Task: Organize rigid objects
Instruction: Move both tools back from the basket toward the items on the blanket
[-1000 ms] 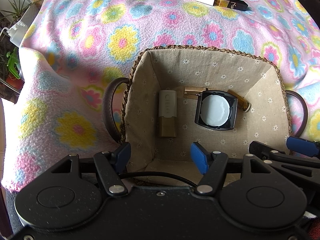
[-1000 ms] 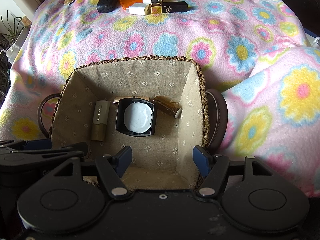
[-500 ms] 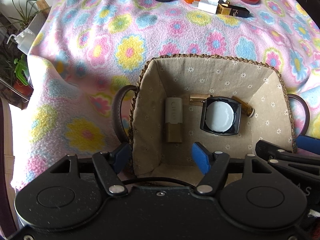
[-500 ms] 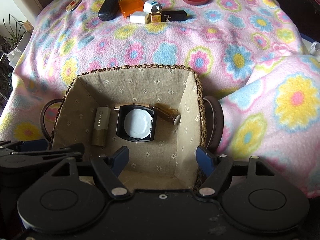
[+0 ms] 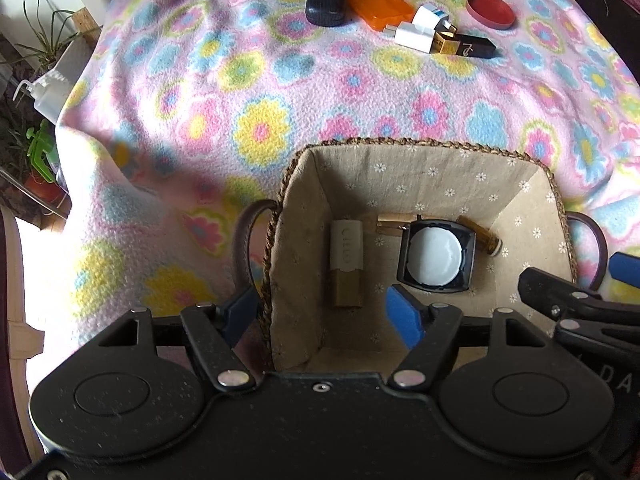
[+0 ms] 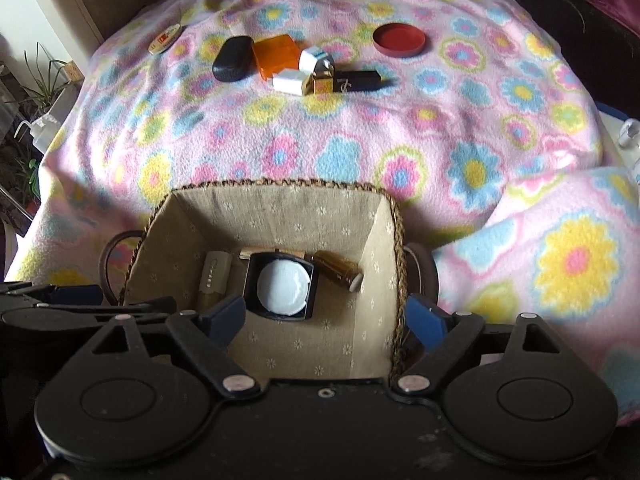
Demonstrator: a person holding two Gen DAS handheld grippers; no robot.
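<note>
A woven basket [image 5: 420, 146] with a cloth lining sits on the flowered blanket. In it lie a white-and-gold tube [image 5: 346, 264], a black compact with a white disc [image 5: 436, 258], a brown vial [image 5: 480, 236] and a gold stick [image 5: 392, 222]. My left gripper [image 5: 320, 316] straddles the basket's left wall, one finger outside and one inside. Its jaws are opening and the pads do not press the wall. My right gripper [image 6: 324, 318] straddles the right wall [image 6: 396, 280] the same way, jaws opening wide, clear of it.
At the far side of the blanket lie a black case [image 6: 232, 58], an orange box [image 6: 276, 56], two white chargers [image 6: 304, 70], a black-and-gold lipstick [image 6: 348, 82], a red lid [image 6: 399, 40] and a round tin [image 6: 165, 39]. Plants and a squeeze bottle [image 5: 52, 92] stand off the left edge.
Both views have pulled up and back from the basket, so more of the far blanket shows. The right jaws have spread clearly wider; the left jaws a little. The basket's contents have not moved.
</note>
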